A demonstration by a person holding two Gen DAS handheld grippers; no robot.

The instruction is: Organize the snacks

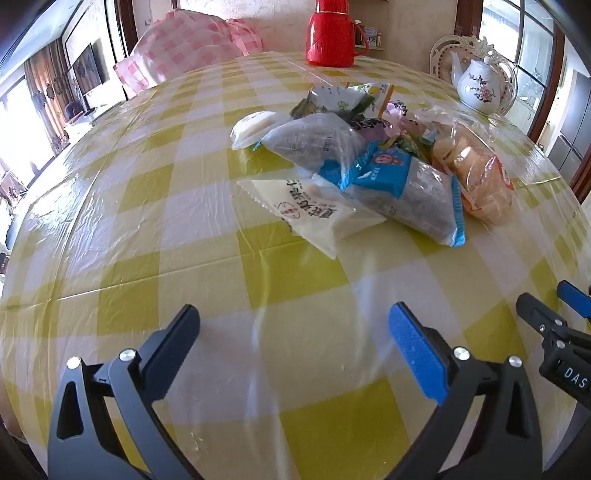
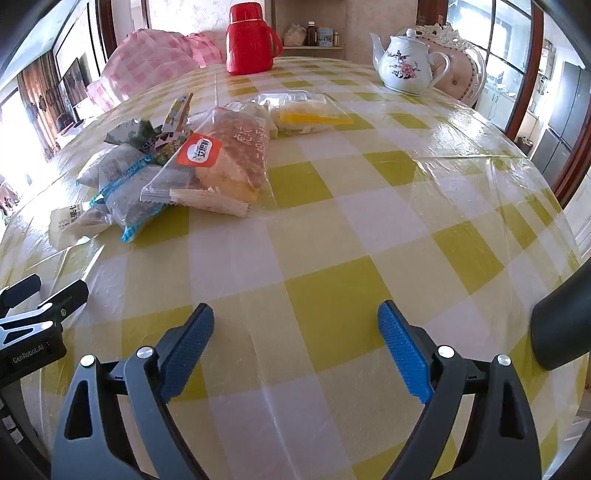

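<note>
A heap of packaged snacks lies in the middle of the yellow-checked table (image 1: 140,229). Nearest in the left wrist view is a white packet (image 1: 317,214), then a blue-edged clear packet (image 1: 410,192) and a bag of bread (image 1: 472,173). The right wrist view shows the bread bag (image 2: 225,166) with an orange label, the blue-edged packet (image 2: 129,192) and a clear tray of yellow cakes (image 2: 306,112) set apart. My left gripper (image 1: 293,325) hangs open above bare cloth, short of the pile. My right gripper (image 2: 295,325) is open too, with nothing between its fingers.
A red thermos (image 1: 330,33) stands at the far edge and a white flowered teapot (image 1: 480,85) at the far right. A pink checked cushion (image 1: 184,48) and an ornate chair back (image 2: 461,51) lie beyond the table. The right gripper's tip shows at the left view's edge (image 1: 546,321).
</note>
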